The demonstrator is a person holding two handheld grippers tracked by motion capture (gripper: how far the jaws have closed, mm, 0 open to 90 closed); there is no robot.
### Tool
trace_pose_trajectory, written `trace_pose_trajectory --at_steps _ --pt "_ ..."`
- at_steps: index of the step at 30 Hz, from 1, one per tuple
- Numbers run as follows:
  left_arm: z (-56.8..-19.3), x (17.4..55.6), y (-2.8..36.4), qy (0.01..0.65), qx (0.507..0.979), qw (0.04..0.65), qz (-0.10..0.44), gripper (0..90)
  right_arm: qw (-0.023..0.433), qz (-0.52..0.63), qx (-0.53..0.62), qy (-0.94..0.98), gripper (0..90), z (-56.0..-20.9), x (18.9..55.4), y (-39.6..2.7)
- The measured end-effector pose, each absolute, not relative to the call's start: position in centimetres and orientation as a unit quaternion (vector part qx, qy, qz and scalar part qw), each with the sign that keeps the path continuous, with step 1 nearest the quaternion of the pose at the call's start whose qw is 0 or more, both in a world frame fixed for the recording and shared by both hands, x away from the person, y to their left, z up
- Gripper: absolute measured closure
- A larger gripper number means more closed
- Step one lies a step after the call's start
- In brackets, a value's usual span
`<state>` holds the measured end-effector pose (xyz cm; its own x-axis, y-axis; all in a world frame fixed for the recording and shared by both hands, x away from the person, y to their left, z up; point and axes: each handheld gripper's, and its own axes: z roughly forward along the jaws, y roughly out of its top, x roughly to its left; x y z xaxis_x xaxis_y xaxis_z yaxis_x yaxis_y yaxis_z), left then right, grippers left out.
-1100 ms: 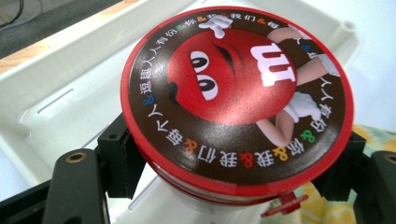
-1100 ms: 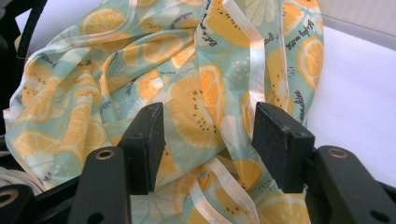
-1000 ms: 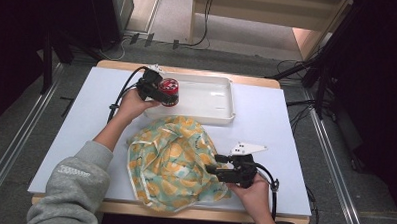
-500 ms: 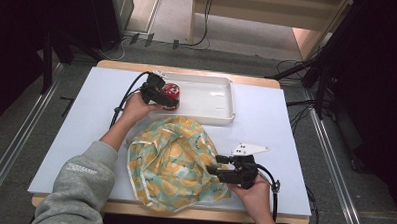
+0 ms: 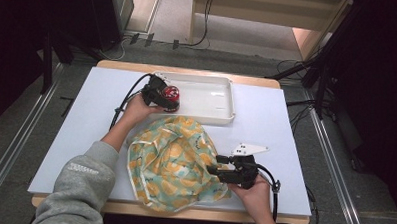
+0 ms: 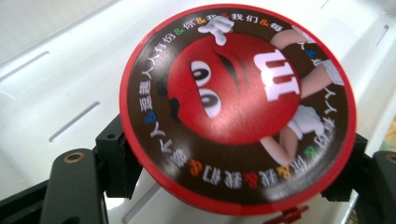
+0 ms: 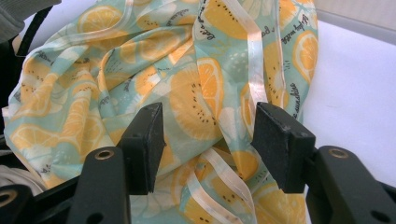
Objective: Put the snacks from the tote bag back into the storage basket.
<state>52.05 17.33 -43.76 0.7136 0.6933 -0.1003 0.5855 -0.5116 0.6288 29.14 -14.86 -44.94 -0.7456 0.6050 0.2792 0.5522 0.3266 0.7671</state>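
A round red tin (image 6: 233, 102) with a cartoon candy face on its lid sits between the jaws of my left gripper (image 5: 169, 97), which is shut on its sides. The tin (image 5: 171, 92) hangs over the left end of the white tray (image 5: 212, 100). A crumpled cloth bag (image 5: 175, 161), pale green with orange slices, lies on the near middle of the table. My right gripper (image 5: 215, 168) rests at the bag's right edge. Its jaws stand open and wide, with folds of the cloth (image 7: 187, 93) and a pale strap lying between them, not pinched.
The white table top (image 5: 86, 118) has bare room to the left and the far right. The tray's inside is bare white plastic with slots (image 6: 74, 121). Black cables trail from both grippers. A grey sleeve (image 5: 79, 183) comes in at the lower left.
The left gripper with the tin has drifted very slightly toward the near side of the tray. The right gripper and the cloth bag have not moved.
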Motion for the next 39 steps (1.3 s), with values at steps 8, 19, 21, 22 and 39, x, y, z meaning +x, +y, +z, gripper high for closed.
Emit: trace_pose_trajectory --at_steps 8,19,21,22,39 --pt "-44.1 51.9 17.1 0.366 0.864 0.340 0.062 16.2 0.029 0.458 0.357 0.814 44.4 -44.9 29.2 -14.8" --pt "-42.2 51.3 17.9 0.373 0.857 0.350 0.062 19.3 0.028 0.455 0.354 0.817 44.4 -45.0 29.2 -14.8" --pt "-42.0 51.0 18.0 0.372 0.858 0.347 0.065 20.2 0.029 0.455 0.354 0.817 44.3 -45.0 29.1 -14.8" --pt "-41.8 50.9 18.1 0.375 0.856 0.349 0.063 20.7 0.028 0.456 0.355 0.816 44.3 -45.0 29.1 -14.8" --pt "-39.0 48.6 19.8 0.375 0.846 0.372 0.075 44.5 0.029 0.454 0.353 0.818 44.3 -44.9 29.3 -14.8"
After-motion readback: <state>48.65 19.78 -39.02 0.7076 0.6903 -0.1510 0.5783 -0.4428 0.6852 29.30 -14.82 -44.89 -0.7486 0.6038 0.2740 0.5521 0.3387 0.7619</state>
